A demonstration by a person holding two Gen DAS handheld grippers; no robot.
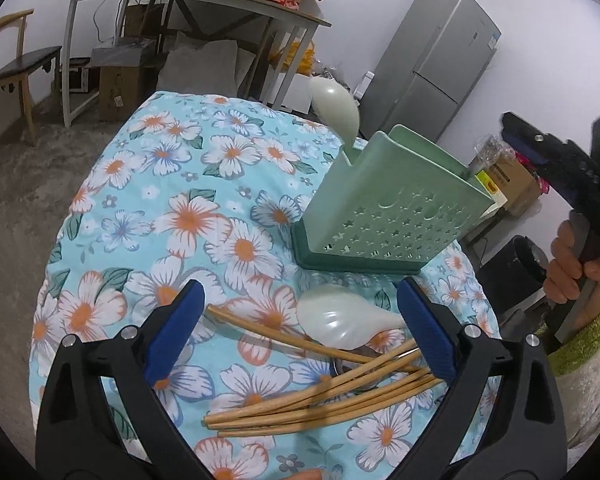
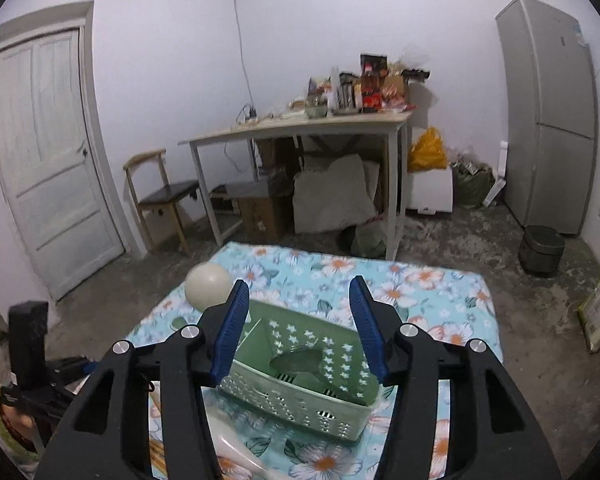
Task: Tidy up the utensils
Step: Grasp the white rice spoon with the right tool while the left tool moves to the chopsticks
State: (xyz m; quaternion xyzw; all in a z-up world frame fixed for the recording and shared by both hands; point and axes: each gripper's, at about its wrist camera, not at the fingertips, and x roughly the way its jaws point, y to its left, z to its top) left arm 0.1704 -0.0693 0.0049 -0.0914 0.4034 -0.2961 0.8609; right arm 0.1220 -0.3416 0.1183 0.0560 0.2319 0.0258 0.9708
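Observation:
A green star-punched utensil holder (image 1: 384, 208) stands on the flowered cloth (image 1: 188, 184), with a pale green spoon (image 1: 334, 108) upright in its left compartment. In front of it lie a second pale spoon (image 1: 340, 320) and several wooden chopsticks (image 1: 308, 404). My left gripper (image 1: 300, 284) is open wide just above them, one finger on each side, touching nothing. My right gripper (image 2: 298, 286) hovers open over the holder (image 2: 300, 364) with nothing between its fingers. The upright spoon's bowl (image 2: 208, 284) shows just left of the left finger. A hand (image 1: 580, 276) holds the right gripper's handle.
Beyond the cloth are a cluttered table (image 2: 300, 128), a wooden chair (image 2: 160, 196), cardboard boxes (image 1: 120, 88) and a grey fridge (image 2: 552, 112). A white door (image 2: 48, 152) is at the left. A dark pot (image 2: 540, 248) sits on the concrete floor.

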